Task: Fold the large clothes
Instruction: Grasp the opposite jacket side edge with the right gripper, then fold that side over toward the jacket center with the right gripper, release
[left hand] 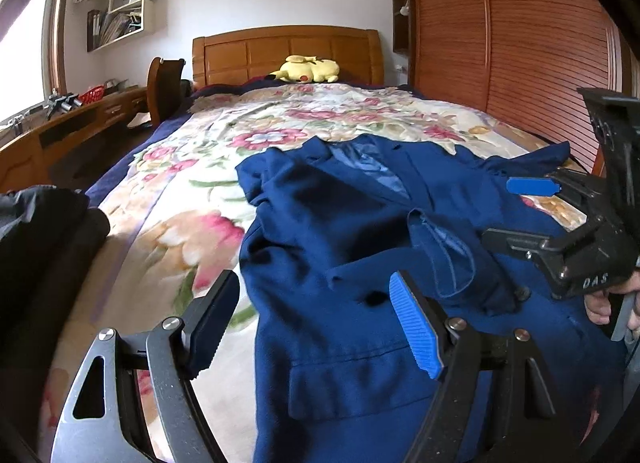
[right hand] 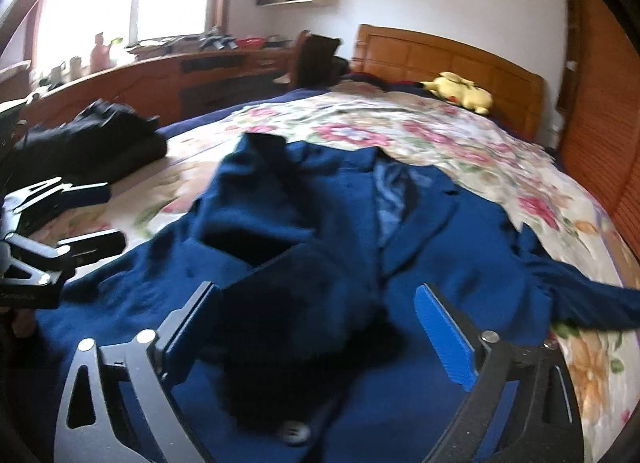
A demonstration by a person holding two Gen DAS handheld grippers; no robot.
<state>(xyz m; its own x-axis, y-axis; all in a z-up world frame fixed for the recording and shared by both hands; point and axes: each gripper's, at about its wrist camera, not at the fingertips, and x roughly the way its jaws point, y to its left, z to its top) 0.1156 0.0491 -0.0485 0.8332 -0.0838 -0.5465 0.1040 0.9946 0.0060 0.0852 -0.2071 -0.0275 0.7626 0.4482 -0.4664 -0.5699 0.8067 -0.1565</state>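
left gripper (left hand: pixel 316 323) – wide open, empty | right gripper (right hand: pixel 320 327) – wide open, empty | jacket (left hand: pixel 360 223) runs 6–12, sleeve (right hand: pixel 580 295) at 3, right nearer

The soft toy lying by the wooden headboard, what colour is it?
Yellow; the plush toy shows best in the left wrist view.

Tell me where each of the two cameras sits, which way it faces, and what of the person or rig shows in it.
Left wrist: on the left gripper, facing up the bed toward the headboard over the blue jacket; the right gripper and a hand show at right.
Right wrist: on the right gripper, above the jacket, angled toward the desk and window; the left gripper shows at left.
Shared: jacket, floral bedspread, yellow plush toy, black garment.
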